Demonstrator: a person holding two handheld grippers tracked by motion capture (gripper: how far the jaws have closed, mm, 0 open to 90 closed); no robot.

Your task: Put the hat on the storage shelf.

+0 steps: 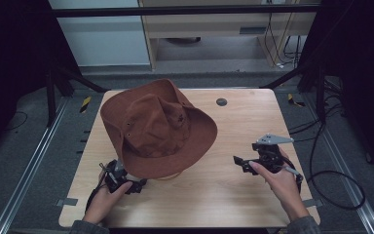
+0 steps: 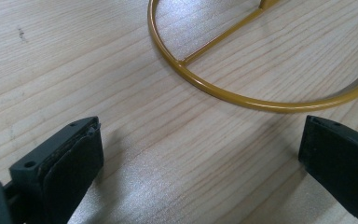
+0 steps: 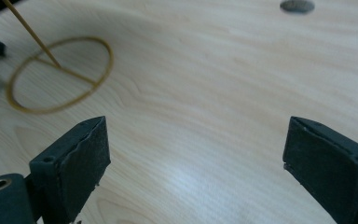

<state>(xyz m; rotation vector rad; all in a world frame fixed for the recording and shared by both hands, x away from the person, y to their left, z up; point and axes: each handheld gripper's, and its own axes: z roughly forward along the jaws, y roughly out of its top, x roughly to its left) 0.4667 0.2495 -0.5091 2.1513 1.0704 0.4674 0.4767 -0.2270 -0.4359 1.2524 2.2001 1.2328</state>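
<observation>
Pale wood table (image 1: pixel 233 195) fills the middle of the high view, with dark floor around it. At lower left, the left gripper (image 1: pixel 137 185) sits just under the near brim of the brown hat (image 1: pixel 156 129), jaws spread wide and empty; the hat stands at centre left on a gold wire stand (image 2: pixel 242 98), whose ring base lies just beyond those jaws. At right, the right gripper (image 1: pixel 239 162) hovers well apart from the hat, jaws likewise spread and empty.

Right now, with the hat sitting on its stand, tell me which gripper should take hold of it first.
Left, probably. The left gripper sits open just under the brown hat brim, right beside the gold stand ring. The right gripper, also open, is farther off over bare table.
</observation>
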